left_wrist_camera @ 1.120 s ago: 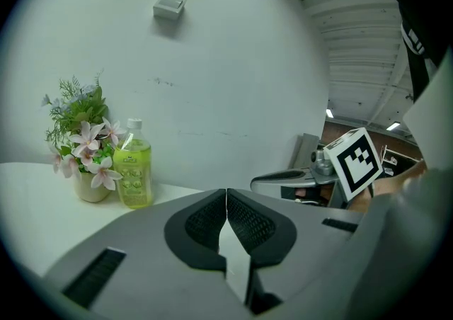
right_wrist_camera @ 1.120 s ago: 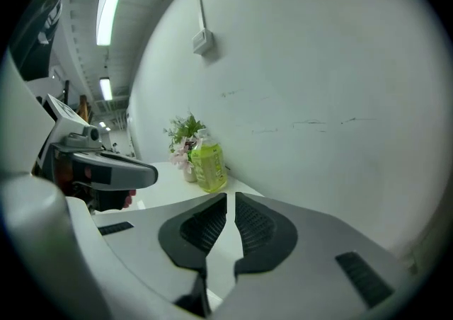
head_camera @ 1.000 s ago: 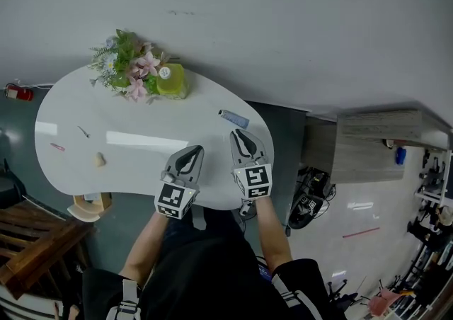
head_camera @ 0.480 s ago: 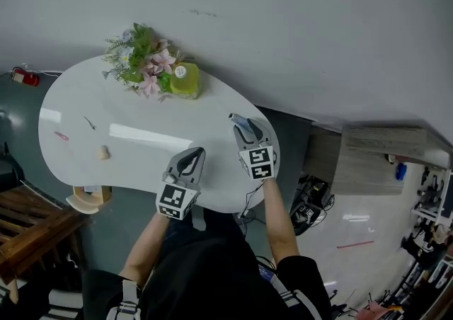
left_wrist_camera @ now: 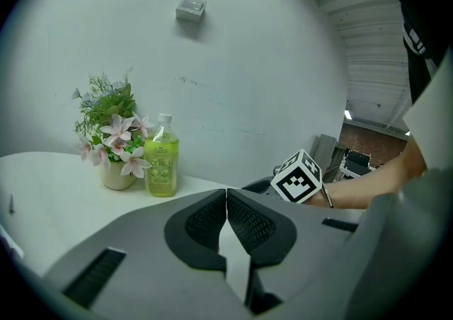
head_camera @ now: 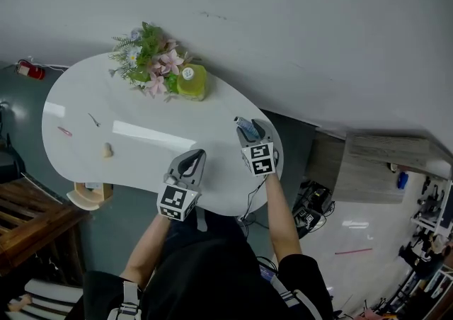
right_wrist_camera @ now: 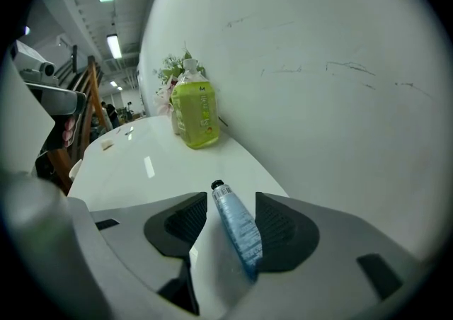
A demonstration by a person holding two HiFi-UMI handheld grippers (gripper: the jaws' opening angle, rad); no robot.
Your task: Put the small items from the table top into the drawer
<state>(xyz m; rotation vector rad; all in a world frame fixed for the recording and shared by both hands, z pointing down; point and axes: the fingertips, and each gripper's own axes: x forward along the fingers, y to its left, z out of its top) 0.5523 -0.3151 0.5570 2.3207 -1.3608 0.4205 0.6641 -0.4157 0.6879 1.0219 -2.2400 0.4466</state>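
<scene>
White table (head_camera: 141,152); pale blue tube (right_wrist_camera: 237,230), black cap (right_wrist_camera: 218,185); yellow-green bottle (head_camera: 192,83); pink flowers (head_camera: 168,62), green leaves (head_camera: 148,34).

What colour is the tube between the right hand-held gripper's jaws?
Light blue tube with a black cap; clearest in the right gripper view.

Blue tube (right_wrist_camera: 237,230) between gripper (right_wrist_camera: 232,204) jaws, just parted

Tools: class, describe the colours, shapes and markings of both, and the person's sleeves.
The left tool and the right tool are both grey, each with two black ribbed pads shaped like curved wedges. Each carries a white cube with black square markers. The sleeves are short and black.
</scene>
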